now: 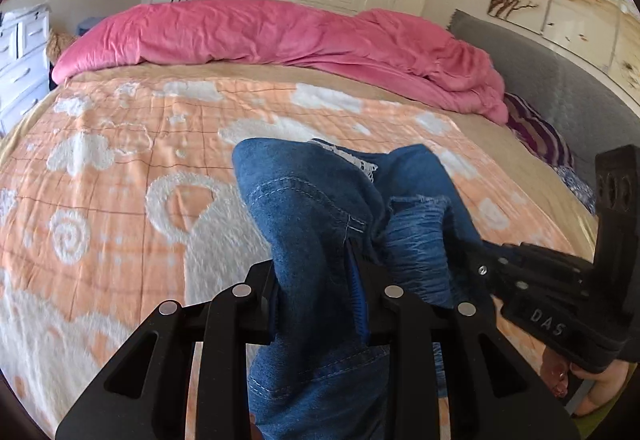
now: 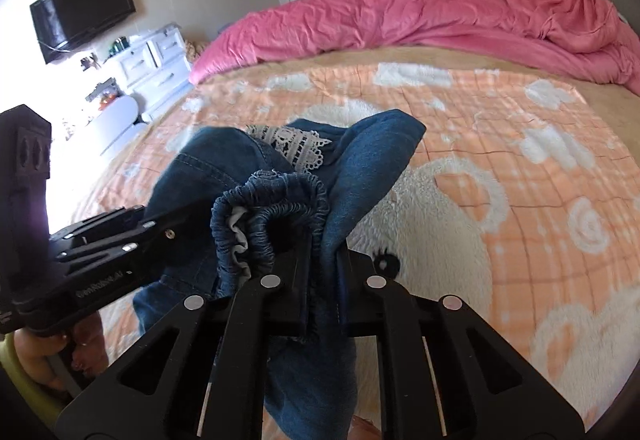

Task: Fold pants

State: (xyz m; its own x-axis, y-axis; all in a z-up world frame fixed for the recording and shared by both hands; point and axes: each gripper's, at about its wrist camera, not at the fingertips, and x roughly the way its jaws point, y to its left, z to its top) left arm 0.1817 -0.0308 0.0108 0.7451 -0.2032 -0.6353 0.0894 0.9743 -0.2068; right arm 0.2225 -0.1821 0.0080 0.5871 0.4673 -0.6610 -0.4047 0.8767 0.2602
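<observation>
Holding the bunched pants [image 1: 304, 216] above the bed [image 1: 120, 168], my left gripper [image 1: 320, 292] and right gripper [image 2: 320, 280] are both clamped on denim. The right gripper sits at three o'clock. Uneven pulling could slip the elastic waistband [image 2: 272, 212] free, I judge.

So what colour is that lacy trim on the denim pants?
White, an openwork lace trim on blue denim pants; clearest in the right wrist view.
</observation>
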